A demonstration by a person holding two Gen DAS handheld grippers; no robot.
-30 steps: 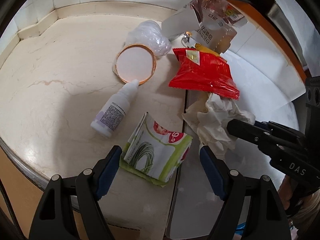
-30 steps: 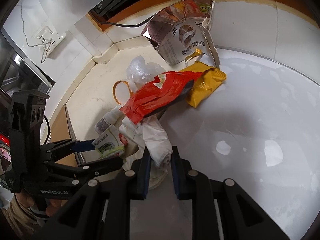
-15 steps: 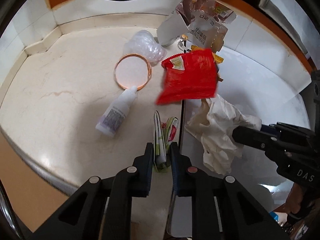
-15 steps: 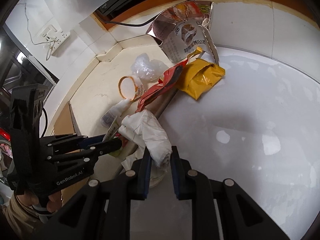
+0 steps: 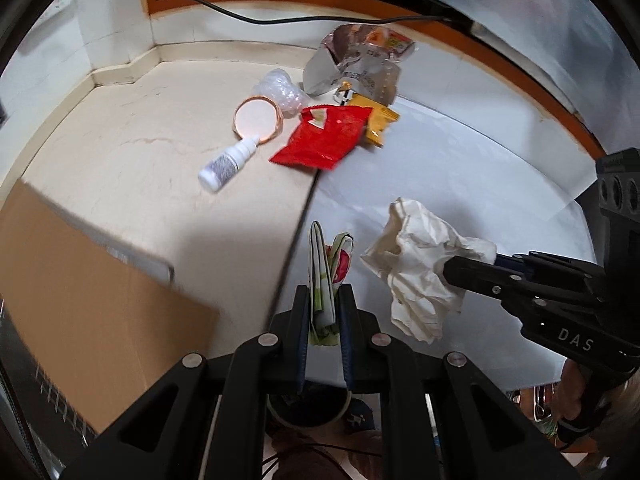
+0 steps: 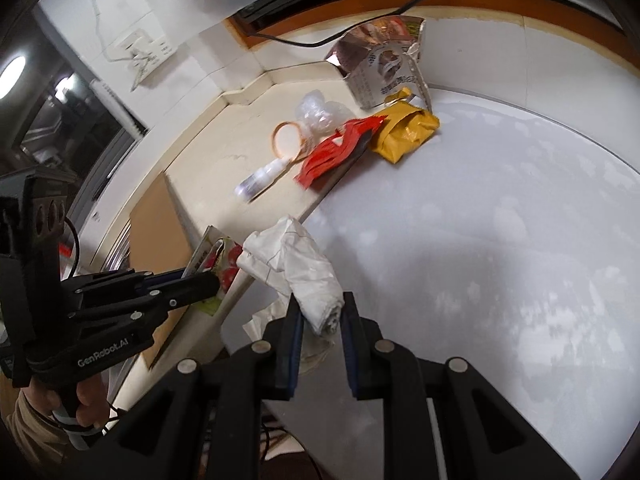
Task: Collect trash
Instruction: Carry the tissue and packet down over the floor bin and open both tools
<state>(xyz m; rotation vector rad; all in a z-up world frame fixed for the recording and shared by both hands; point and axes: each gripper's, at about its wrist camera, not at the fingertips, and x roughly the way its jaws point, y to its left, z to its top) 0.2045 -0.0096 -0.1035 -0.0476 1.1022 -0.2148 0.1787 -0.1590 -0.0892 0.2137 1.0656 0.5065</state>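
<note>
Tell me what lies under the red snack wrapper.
The red snack wrapper overlaps one end of the yellow packet and straddles the dark seam between the beige counter and the white surface. Anything else beneath it is covered.

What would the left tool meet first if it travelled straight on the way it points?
Most likely the white worktop just ahead, since the left tool, shut on the folded wrapper, angles downward. Further along lies the red snack packet; depth is unclear.
</note>
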